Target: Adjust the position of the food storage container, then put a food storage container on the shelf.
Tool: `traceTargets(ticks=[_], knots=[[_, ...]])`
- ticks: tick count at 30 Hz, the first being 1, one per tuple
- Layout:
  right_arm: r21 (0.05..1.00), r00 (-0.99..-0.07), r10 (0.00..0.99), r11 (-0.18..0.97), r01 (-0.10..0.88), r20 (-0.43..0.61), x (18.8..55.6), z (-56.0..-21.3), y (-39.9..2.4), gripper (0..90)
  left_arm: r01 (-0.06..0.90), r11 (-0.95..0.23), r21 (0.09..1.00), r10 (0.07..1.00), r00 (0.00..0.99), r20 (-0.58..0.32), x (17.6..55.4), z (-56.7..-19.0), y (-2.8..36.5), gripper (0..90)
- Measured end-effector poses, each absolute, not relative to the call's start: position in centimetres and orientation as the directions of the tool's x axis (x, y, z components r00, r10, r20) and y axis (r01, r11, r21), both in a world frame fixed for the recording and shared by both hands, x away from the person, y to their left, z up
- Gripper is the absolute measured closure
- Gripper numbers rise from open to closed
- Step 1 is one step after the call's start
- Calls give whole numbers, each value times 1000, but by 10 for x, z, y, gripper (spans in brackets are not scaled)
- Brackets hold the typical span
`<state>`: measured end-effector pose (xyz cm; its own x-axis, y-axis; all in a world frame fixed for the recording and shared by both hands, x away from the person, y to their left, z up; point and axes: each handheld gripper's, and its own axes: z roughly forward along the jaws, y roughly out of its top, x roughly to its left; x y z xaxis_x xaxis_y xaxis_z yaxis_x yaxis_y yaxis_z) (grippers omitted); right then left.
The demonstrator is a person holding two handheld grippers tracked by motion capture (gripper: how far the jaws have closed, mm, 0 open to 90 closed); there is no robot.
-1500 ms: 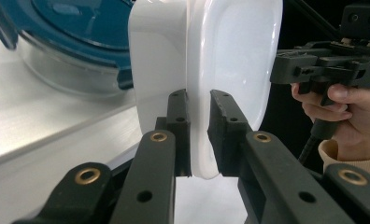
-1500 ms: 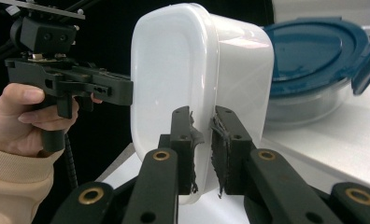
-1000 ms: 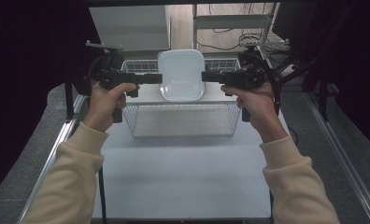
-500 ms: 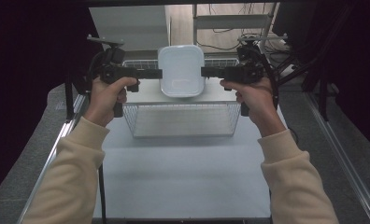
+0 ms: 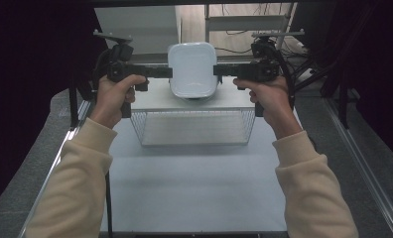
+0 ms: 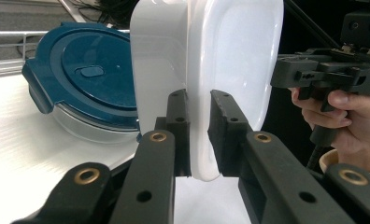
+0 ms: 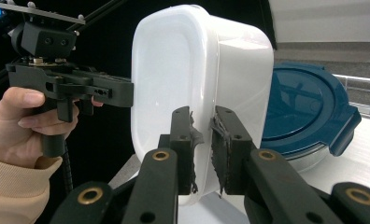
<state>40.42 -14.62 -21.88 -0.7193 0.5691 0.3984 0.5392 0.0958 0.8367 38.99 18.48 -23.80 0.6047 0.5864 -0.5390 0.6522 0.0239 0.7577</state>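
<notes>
A white plastic container (image 5: 192,69) hangs tilted on its side between my two grippers, above the far part of a wire basket (image 5: 194,130). My left gripper (image 5: 168,72) is shut on its left rim, and the black pads pinch the rim (image 6: 199,100). From the other side, my right gripper (image 5: 217,70) is shut on the right rim (image 7: 202,116). The container's open face (image 7: 167,74) turns toward the person's side. Behind it sits a round glass container with a blue lid (image 6: 89,79) (image 7: 304,107).
The wire basket stands on a pale table (image 5: 194,183), with a white flat top (image 5: 150,101) over its far part. Dark frame posts (image 5: 75,99) stand to the left and rails (image 5: 363,163) run along the right. Cables (image 5: 303,69) trail behind the right hand.
Both hands and the white container between them have risen and shifted toward the far side of the basket. Both grips on it look the same.
</notes>
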Motion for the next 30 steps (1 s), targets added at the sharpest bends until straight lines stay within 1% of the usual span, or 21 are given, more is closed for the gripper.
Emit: traceTargets(ticks=[9,22,30], knots=[[836,-715,572,89,541,402,408,-218,-149,782,654,26,756,582,605,-543,395,-236,182,795],[829,-704,574,78,554,417,423,-212,-146,781,664,37,747,595,586,-550,408,-228,184,795],[813,-686,579,66,579,441,433,-209,-145,779,682,54,730,586,570,-576,421,-225,185,794]])
